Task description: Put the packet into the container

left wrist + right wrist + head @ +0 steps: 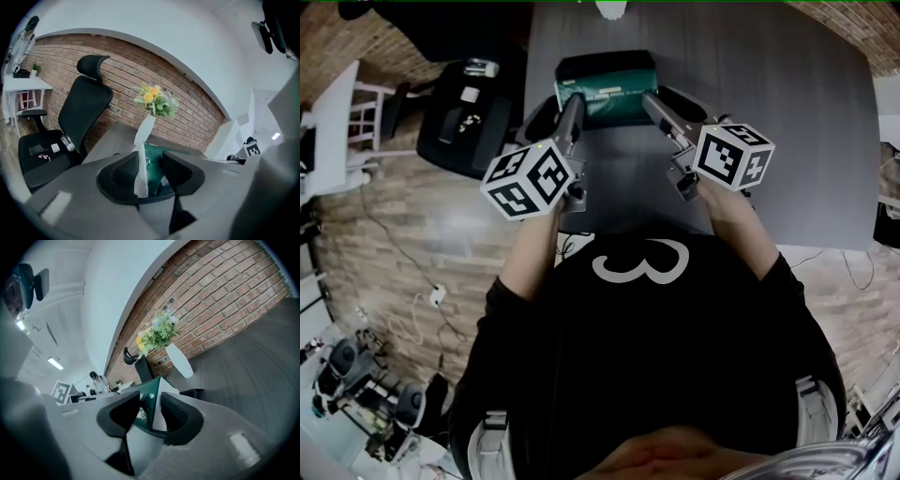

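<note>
Head view, left claw (573, 105) and right claw (650, 101) clamped on green packet (606, 79), left gripper view adds yellow flowers (154, 99)

I read this as an office: swivel chair (86, 110), grey desk (787, 141), brick wall (56, 65), flower vase (145, 129).

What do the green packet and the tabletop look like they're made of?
The packet is probably thin plastic film, slightly glossy: it creases softly and has a flat white sealed edge. The table has a dark grey, smooth, matte top with no grain, likely laminate or painted board; the look leaves that open.
</note>
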